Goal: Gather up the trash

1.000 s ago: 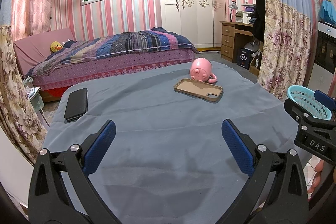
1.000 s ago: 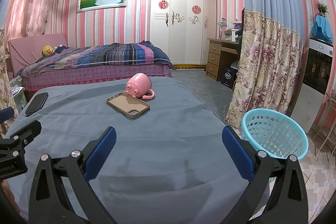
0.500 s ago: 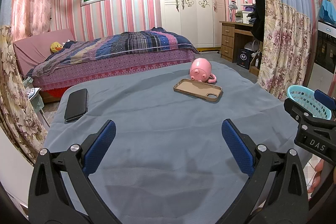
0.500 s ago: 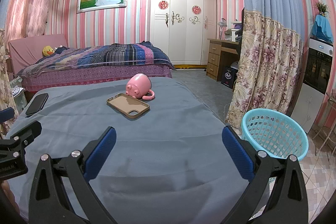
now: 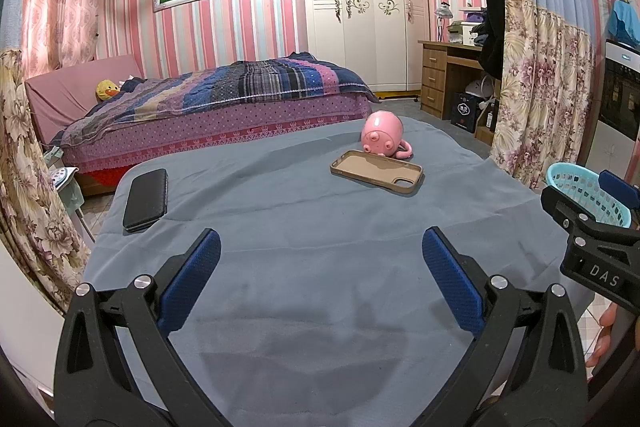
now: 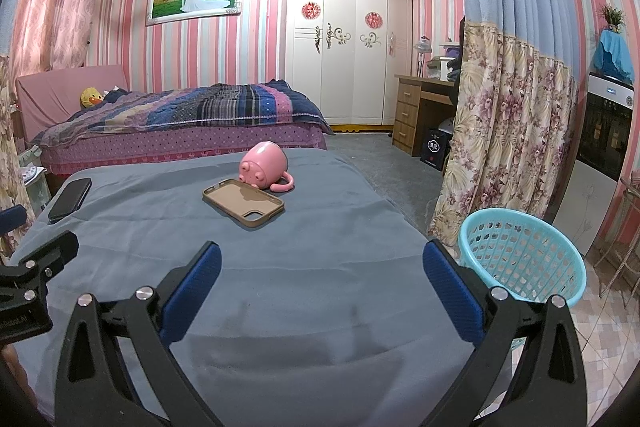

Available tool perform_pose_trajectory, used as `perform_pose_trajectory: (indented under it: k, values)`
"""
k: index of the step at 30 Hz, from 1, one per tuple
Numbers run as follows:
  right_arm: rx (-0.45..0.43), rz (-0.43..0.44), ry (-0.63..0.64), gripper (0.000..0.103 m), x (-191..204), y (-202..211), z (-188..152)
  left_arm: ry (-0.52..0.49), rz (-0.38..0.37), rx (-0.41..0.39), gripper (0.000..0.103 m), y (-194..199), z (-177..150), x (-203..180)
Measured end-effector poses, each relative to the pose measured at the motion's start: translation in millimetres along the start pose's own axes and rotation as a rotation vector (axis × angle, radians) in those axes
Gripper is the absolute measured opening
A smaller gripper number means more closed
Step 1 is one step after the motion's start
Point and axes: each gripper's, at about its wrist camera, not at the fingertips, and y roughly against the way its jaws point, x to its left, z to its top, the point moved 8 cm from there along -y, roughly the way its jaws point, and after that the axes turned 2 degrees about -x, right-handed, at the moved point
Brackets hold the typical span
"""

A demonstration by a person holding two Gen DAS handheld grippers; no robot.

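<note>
Pink-striped walls (image 6: pixel 256 39), white wardrobe (image 6: pixel 344 47), quilted bed (image 6: pixel 180 123), wooden desk (image 6: pixel 420 107).

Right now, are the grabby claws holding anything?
No. The left gripper and the right gripper are both open, with only the grey-blue cloth-covered table showing between their blue pads.

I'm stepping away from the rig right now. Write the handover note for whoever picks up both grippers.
Left gripper: open, empty, hovering over the near part of the grey-blue table.
Right gripper: open, empty, same height, at the table's right side beside the basket.
On the table: tan phone case lying flat at the far middle, pink pig mug on its side touching the case's far edge, black phone at the far left edge.
Turquoise basket stands on the floor off the table's right edge; nothing visible inside.
Done: nothing collected yet.
Left: decide which items count as trash, pick them, drop into the basket.
</note>
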Motion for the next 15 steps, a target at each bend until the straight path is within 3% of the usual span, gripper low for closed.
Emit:
perform_pose_trajectory:
  k: [15]
  values:
    - [-0.002,-0.001,0.000,0.098,0.2,0.0,0.3,-0.001,0.003,-0.001,0.098,1.2,0.2,1.3]
